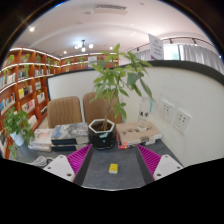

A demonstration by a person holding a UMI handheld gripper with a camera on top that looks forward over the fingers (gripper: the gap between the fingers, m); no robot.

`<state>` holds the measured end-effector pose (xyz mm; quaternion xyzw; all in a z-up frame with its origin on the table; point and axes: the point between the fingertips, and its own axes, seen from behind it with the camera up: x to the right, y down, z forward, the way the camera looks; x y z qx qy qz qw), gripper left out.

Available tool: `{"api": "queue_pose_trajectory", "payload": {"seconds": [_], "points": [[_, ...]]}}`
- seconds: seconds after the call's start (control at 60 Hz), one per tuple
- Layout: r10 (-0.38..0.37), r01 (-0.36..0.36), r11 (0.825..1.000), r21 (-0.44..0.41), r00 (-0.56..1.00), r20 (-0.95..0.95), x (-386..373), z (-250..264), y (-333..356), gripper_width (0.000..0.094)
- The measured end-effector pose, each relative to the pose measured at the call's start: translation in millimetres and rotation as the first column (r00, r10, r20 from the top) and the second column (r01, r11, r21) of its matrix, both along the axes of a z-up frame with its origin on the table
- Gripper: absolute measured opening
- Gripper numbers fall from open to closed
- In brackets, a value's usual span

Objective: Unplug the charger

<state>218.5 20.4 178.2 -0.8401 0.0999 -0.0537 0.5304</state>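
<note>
You won't find any text you can read here. The white sign (156, 47) standing on top of the partition wall (185, 100) carries marks too small to make out (the same goes for the book spines on the bookshelves (27, 85)), and the yellow tag (113, 168) on the counter (112, 172) shows no legible print.

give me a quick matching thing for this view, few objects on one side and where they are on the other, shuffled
Things:
1. potted plant
2. wall sockets
3. bookshelves
4. small yellow item

Places:
A. on the white wall, right of the plant
B. between the open fingers of the hand-held gripper, on the dark surface
C. along the far wall, left of the plant
D. just beyond the fingers, in a dark pot

Pairs: 1-D, 2-A, 3-C, 4-B
</note>
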Motion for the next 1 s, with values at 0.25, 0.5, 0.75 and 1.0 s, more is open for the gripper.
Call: {"api": "queue_pose_trajectory", "payload": {"seconds": [0.25, 0.5, 0.75, 1.0], "points": [[0.115, -0.114, 0.972, 0.204, 0.993, 0.008, -112, 134, -94, 0.0856], [0.237, -0.235, 0.967, 0.096, 0.972, -0.007, -227, 82, -172, 0.0859], [0.301, -0.301, 0.953, 0.038, 0.953, -0.003, -270, 51, -205, 0.0858], [0.291, -0.291, 0.957, 0.003, 0.957, -0.002, -270, 34, -214, 0.086]]}}
